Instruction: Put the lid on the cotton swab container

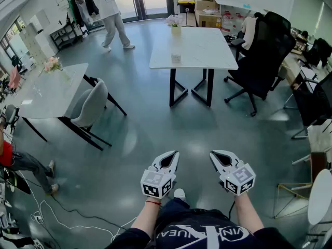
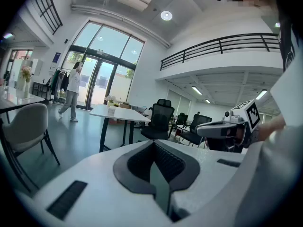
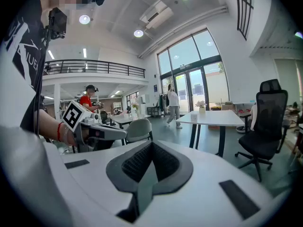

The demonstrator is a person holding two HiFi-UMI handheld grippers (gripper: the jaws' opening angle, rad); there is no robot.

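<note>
Open grey floor [image 1: 155, 134] stretches ahead of both tools and lies between them and everything else. Straight ahead, well apart from the tools, I see a white table [image 1: 207, 51] on black legs. A second pale table [image 1: 46, 95] is ahead-left of the left gripper [image 1: 170, 157], with a grey chair [image 1: 91, 105] tucked at its near side. A black office chair [image 1: 262, 56] stands ahead-right of the right gripper [image 1: 218, 157], beside the white table. One person [image 1: 111, 14] walks far ahead-left, near the glass doors. Another person [image 1: 13, 160], in red, sits far left. Cardboard boxes [image 1: 207, 12] are stacked beyond the white table. White cables [image 1: 62, 217] trail on the floor left of the left gripper.

The grippers are side by side and apart, held low and pointing forward. In the left gripper view its jaws are closed pad to pad, holding nothing, and the right gripper view shows the same.

A flower pot [image 1: 175, 22] sits at the table's far end. A small container [image 1: 176, 58] is on the near left part. I can't tell if it's the cotton swab one.
</note>
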